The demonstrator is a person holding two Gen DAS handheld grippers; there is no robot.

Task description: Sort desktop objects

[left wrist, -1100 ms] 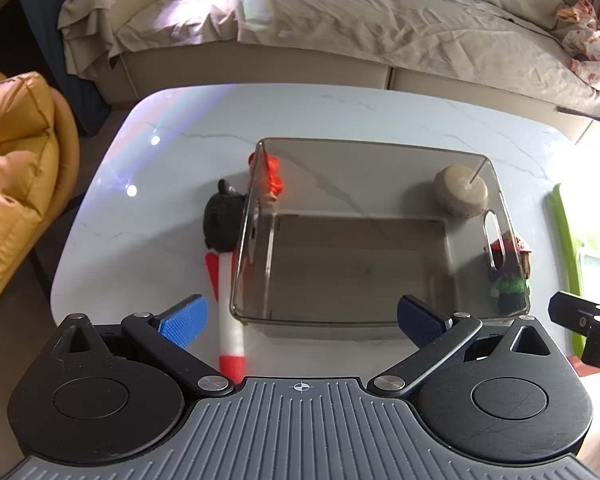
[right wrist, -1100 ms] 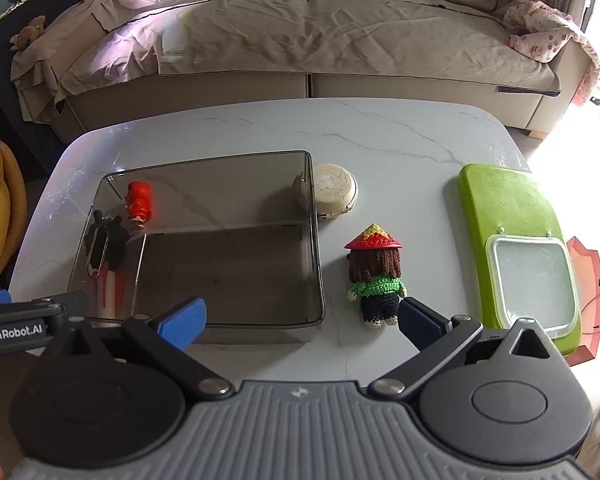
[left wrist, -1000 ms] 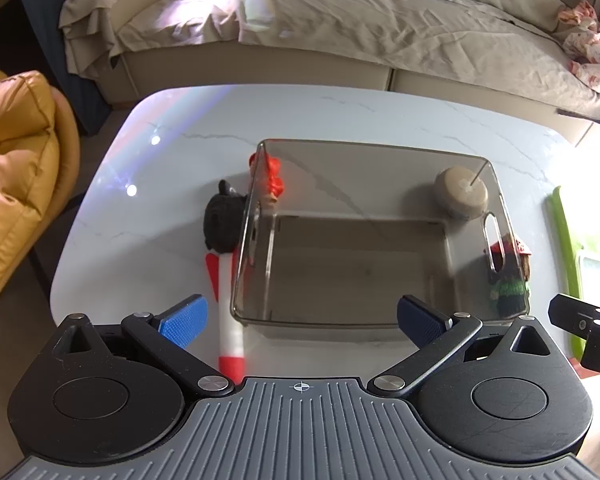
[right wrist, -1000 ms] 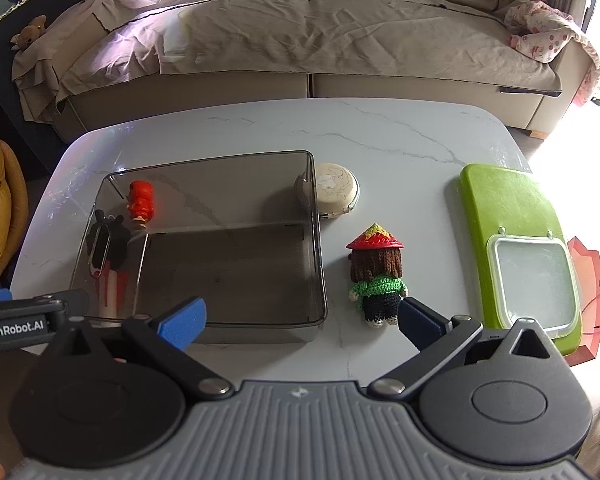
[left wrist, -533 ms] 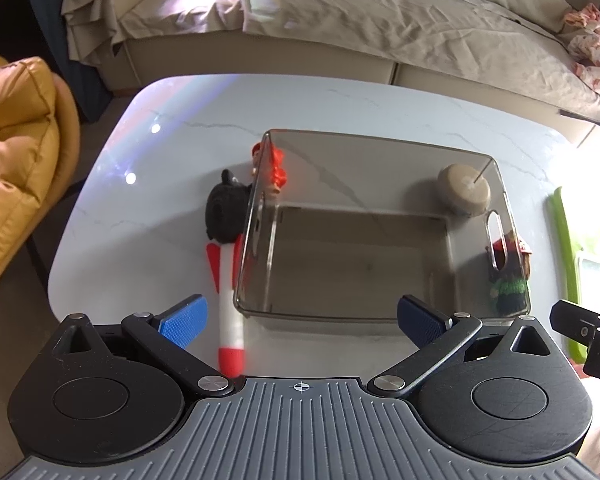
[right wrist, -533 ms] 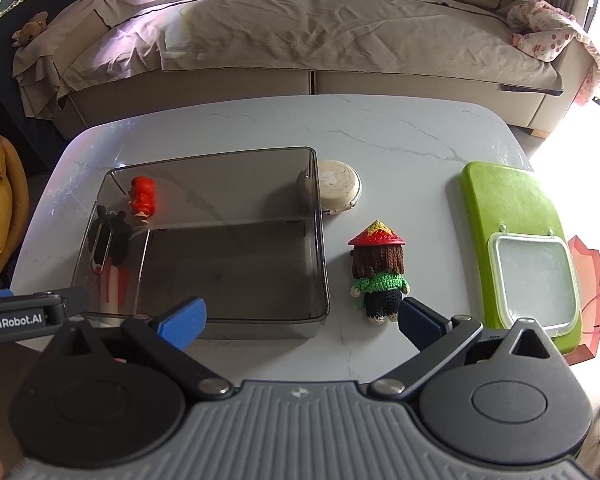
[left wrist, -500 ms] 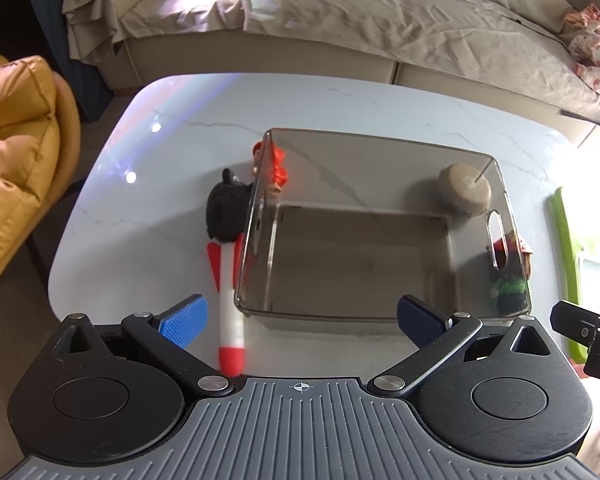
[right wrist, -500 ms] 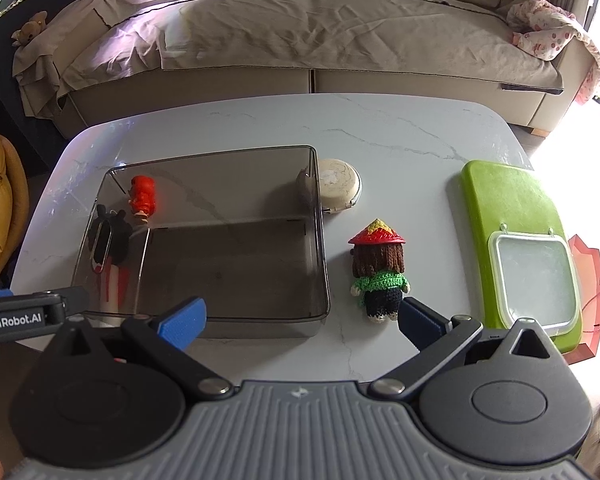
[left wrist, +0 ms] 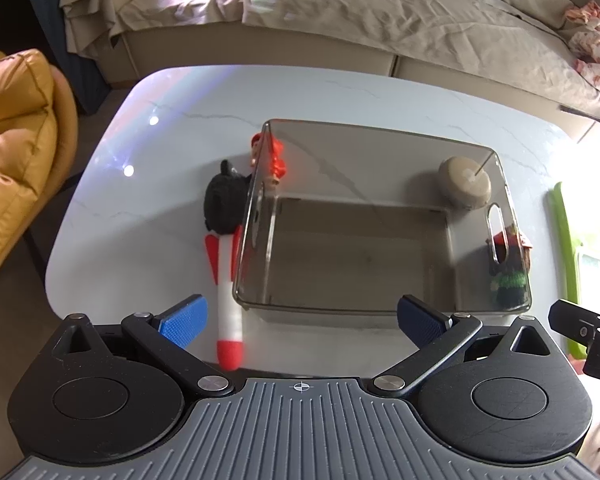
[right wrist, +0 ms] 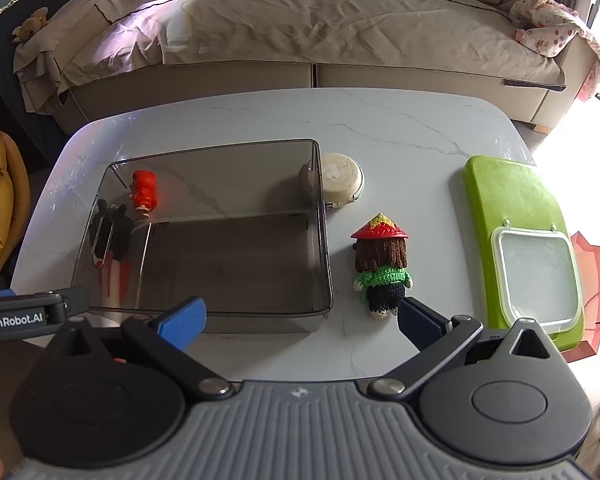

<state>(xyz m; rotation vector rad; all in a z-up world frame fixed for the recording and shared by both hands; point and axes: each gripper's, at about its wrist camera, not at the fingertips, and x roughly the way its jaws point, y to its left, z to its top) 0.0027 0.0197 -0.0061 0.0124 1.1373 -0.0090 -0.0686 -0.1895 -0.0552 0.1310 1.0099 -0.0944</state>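
Note:
A smoky clear bin stands empty on the white marble table. Left of it lie a red-and-white rocket toy, a black plush and a small red figure. Right of it are a round cream disc and a crocheted doll with a red hat. My left gripper is open at the bin's near edge, the rocket beside its left finger. My right gripper is open, the doll's feet by its right finger.
A green board with a clear lidded container lies at the table's right edge. A sofa draped in beige cloth runs behind the table. A yellow armchair stands at the left.
Both grippers have moved forward a little toward the table, so the bin, rocket and doll sit slightly nearer. The jaws stay open. No object has moved.

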